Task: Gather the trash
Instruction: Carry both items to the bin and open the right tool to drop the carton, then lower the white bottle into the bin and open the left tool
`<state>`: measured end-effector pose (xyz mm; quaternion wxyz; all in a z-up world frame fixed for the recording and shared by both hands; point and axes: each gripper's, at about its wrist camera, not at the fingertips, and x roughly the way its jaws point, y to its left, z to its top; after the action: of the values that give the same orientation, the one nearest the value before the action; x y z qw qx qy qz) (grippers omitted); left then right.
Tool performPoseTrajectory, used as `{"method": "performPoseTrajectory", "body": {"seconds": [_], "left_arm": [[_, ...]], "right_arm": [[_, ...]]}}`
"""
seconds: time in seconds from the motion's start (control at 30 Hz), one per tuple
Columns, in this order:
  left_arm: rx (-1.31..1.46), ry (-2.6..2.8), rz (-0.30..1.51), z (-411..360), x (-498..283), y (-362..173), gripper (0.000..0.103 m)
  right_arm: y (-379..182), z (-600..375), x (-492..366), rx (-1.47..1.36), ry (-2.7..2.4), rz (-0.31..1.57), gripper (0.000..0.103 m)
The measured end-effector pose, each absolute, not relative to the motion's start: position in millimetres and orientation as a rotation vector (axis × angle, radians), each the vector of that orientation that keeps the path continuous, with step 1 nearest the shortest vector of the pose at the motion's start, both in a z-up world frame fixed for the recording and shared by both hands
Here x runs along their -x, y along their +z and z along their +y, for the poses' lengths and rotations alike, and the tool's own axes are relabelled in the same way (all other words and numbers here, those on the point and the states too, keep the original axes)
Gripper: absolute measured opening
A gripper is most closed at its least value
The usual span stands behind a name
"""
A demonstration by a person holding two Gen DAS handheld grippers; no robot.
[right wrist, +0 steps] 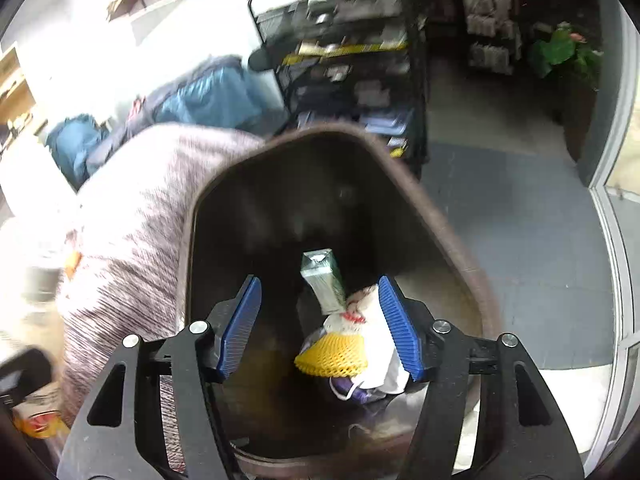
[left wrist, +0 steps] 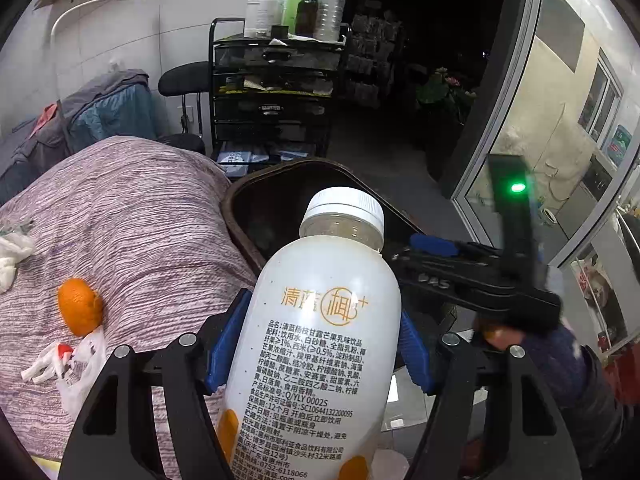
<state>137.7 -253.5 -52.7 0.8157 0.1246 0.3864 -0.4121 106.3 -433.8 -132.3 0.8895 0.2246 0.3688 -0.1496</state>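
My left gripper is shut on a white plastic drink bottle with a white cap and printed label, its blue pads pressing both sides. The bottle's top points at the brown trash bin just beyond it. My right gripper hangs open over the bin's mouth, pads touching nothing. Inside the bin lie a green carton, a yellow foam net and white wrappers. In the left wrist view the right gripper reaches in over the bin's right rim.
A purple striped blanket covers the bed left of the bin, with an orange, a crumpled plastic bag and tissue on it. A black cart with bottles stands behind. A glass door is on the right.
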Motion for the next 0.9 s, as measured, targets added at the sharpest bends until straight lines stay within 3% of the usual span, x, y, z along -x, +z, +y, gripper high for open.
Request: {"method": "performPoseTrajectory", "body": {"seconds": [0.37, 0.9], "left_arm": [[-0.309, -0.924, 0.878, -298.9, -147.8, -61.0, 0.067], [-0.350, -0.914, 1.003, -347.7, -162.2, -89.4, 0.067]], "right_arm": [[-81.9, -456.1, -62.5, -0.482, -0.417, 0.585, 0.066], [-63.7, -461.0, -41.4, -0.470, -0.452, 0.538, 0.066]]}}
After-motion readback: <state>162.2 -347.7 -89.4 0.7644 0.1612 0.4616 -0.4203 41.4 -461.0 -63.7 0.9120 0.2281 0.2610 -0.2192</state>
